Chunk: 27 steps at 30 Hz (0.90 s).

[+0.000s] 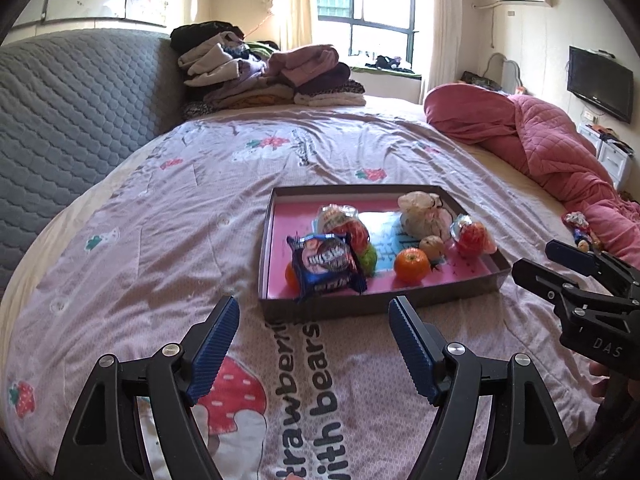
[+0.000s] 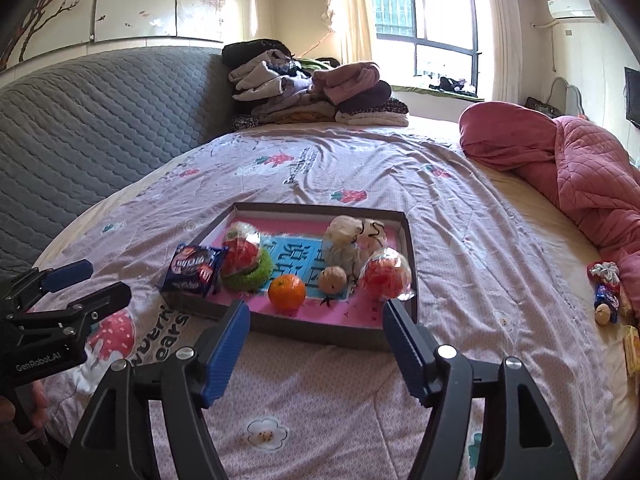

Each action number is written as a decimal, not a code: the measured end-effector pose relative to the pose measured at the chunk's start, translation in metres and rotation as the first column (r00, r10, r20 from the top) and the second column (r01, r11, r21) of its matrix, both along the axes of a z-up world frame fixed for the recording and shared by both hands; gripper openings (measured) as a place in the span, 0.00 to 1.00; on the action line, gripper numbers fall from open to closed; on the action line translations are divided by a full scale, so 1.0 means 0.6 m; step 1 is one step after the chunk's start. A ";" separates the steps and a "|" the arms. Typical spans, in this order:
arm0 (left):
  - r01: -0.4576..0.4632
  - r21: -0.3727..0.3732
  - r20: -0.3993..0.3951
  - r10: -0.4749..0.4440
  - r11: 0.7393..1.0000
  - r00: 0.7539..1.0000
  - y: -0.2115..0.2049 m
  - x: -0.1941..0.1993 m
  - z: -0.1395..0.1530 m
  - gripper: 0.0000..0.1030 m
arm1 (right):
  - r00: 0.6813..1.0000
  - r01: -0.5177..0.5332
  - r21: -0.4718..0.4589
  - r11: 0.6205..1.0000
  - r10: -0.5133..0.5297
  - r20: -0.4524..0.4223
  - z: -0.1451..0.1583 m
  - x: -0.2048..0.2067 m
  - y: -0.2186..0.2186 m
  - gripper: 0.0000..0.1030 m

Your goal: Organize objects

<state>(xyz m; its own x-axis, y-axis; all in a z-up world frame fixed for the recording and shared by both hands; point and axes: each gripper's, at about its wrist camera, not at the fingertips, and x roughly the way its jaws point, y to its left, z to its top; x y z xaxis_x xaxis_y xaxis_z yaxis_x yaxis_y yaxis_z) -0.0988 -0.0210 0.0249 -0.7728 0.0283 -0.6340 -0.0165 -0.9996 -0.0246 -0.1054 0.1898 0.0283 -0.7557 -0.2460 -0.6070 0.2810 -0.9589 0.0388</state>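
**Me:** Blue ribbed pads of my left gripper sit closest in the left wrist view, spread wide with nothing between them, only the strawberry-print bedspread below. My right gripper is the same: fingers apart, empty, hanging just short of the near wall of the tray.

**Other:** So what is already sorted?

**Me:** Most of it. Inside the tray lie an orange, a walnut, a pale cloth pouch, two clear-wrapped red treats, one by the right wall and one on a green scrubber. The blue biscuit packet is propped over the tray's left near corner, half in and tilted, not lying flat.

**Other:** And what is left?

**Me:** A small cluster of loose items on the bed far to the right, against the pink quilt, well apart from the tray. I make out wrapped sweets and what looks like another walnut; more I cannot tell.

**Other:** Which step are you on, then?

**Me:** Between items, I judge: both hands free, ready for the next pickup.

**Other:** What does that call for?

**Me:** My right hand is nearer the cluster, so it should swing right, come down over one small piece with the pads either side, and pinch gently, since the soft bedding gives way.
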 end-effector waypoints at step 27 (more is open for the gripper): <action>-0.010 -0.027 0.052 0.012 1.000 0.999 0.028 0.017 -0.056 0.76 | 0.998 0.058 0.023 0.998 -0.058 0.033 -0.071 0.015 0.006 0.67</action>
<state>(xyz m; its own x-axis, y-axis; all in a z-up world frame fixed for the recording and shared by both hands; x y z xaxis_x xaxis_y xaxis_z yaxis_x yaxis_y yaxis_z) -0.0884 -0.0045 -0.0089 -0.7391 0.0026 -0.6736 -0.0048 -1.0000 0.0014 -0.0965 0.1935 -0.0142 -0.7472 -0.1884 -0.6374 0.2238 -0.9743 0.0256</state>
